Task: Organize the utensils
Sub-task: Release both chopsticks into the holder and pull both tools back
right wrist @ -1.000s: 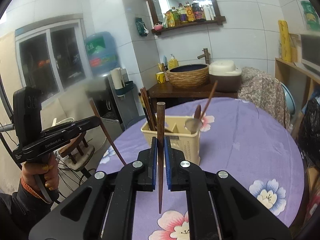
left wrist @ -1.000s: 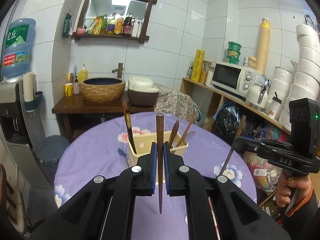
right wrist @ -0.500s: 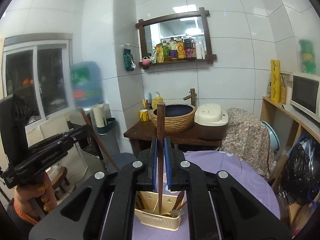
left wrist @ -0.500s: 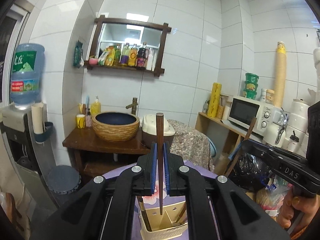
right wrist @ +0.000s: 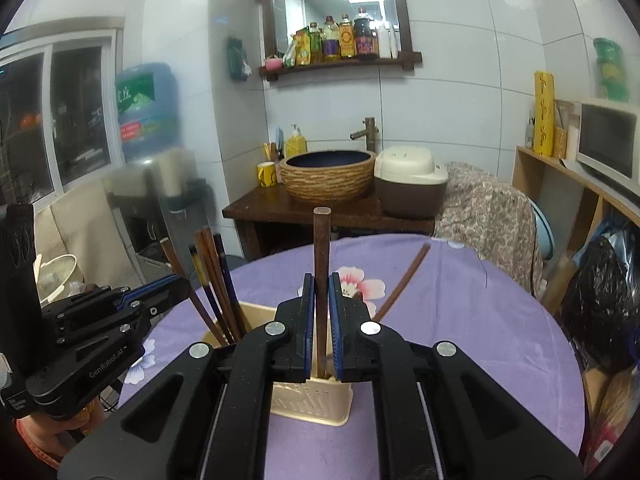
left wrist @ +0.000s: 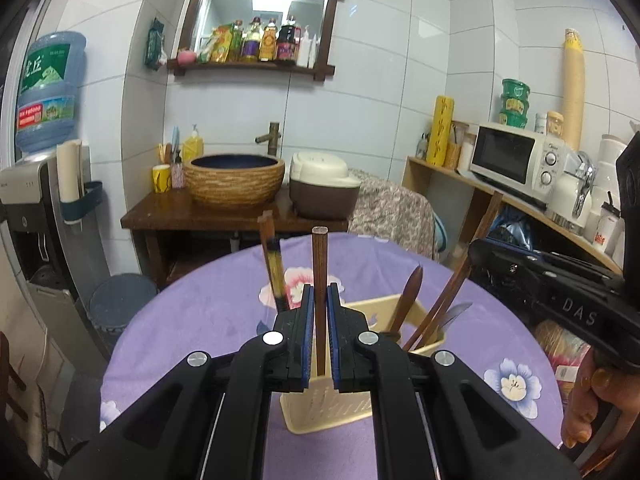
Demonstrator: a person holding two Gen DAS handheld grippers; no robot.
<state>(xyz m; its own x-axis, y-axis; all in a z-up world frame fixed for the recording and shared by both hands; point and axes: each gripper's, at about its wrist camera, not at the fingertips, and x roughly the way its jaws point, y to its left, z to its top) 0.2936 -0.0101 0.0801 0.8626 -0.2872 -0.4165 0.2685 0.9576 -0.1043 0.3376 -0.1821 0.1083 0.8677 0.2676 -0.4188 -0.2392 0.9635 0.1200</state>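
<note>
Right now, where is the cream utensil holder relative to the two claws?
The cream utensil holder stands on the purple tablecloth directly below and ahead of the left claw; in the right wrist view it sits under the right claw.

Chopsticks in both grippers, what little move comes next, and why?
Probably lower both a little further, then let go. The left gripper and right gripper each pinch one upright chopstick with its lower end at the beige utensil basket, not yet released.

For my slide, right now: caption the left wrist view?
Left tool holds a chopstick above the beige holder.
</note>
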